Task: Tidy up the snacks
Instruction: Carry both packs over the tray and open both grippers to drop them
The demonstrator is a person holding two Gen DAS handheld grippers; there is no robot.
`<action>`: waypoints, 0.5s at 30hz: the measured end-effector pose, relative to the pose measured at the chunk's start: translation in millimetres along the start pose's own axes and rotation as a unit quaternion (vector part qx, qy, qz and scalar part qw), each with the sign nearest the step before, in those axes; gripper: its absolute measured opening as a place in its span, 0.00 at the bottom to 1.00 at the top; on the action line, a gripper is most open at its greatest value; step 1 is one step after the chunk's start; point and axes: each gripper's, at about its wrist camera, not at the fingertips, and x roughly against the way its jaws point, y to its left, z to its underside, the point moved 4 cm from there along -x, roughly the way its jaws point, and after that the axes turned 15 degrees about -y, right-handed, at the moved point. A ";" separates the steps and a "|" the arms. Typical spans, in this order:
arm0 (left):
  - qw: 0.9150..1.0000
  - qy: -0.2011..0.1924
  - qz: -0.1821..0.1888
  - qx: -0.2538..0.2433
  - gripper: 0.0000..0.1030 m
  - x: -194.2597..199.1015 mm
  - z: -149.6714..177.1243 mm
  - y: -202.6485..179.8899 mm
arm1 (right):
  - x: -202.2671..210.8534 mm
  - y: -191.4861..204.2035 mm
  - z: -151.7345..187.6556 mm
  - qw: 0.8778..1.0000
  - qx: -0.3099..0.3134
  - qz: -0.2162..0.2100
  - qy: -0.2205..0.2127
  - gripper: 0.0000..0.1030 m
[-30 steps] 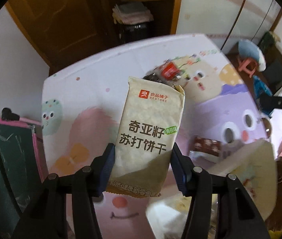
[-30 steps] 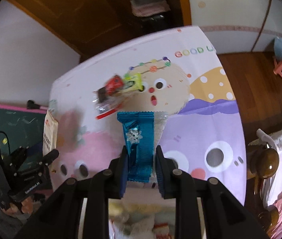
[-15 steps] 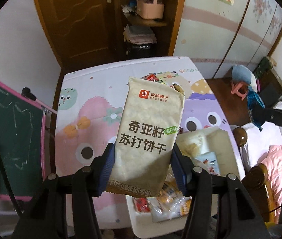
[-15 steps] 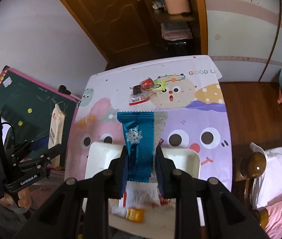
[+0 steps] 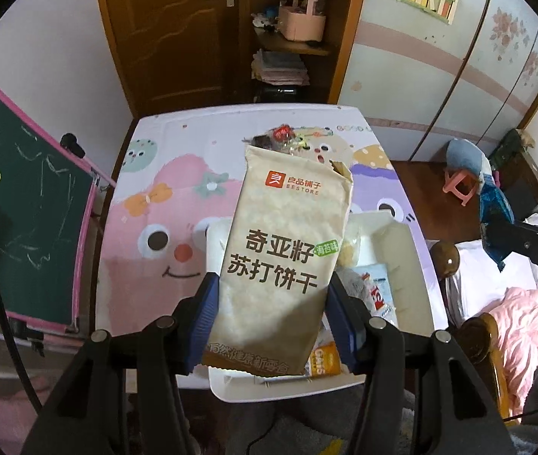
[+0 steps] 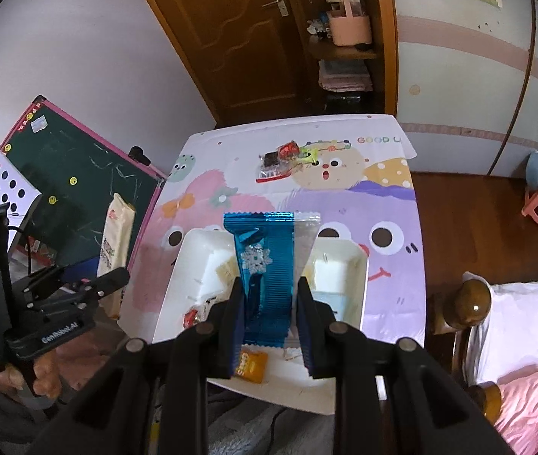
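We hold two snacks above the table [image 6: 390,197] with its cartoon cloth. Our left gripper [image 5: 274,326] is clamped on a beige cracker bag [image 5: 288,258], its blue pads pressing the bag's lower sides so it stands upright before the camera. Our right gripper [image 6: 269,318] pinches a blue snack packet [image 6: 265,265] with a snowflake print, also upright between the pads. Below both lies a white tray [image 6: 360,288] near the table's close edge, holding several small packets, among them an orange one [image 6: 250,367]. A little heap of wrapped sweets [image 6: 288,157] sits on the far part of the cloth, well apart from the tray.
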 end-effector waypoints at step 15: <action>0.999 0.034 -0.034 0.004 0.52 -21.3 39.6 -6.8 | -16.1 13.2 45.5 0.998 0.031 0.003 0.048 0.24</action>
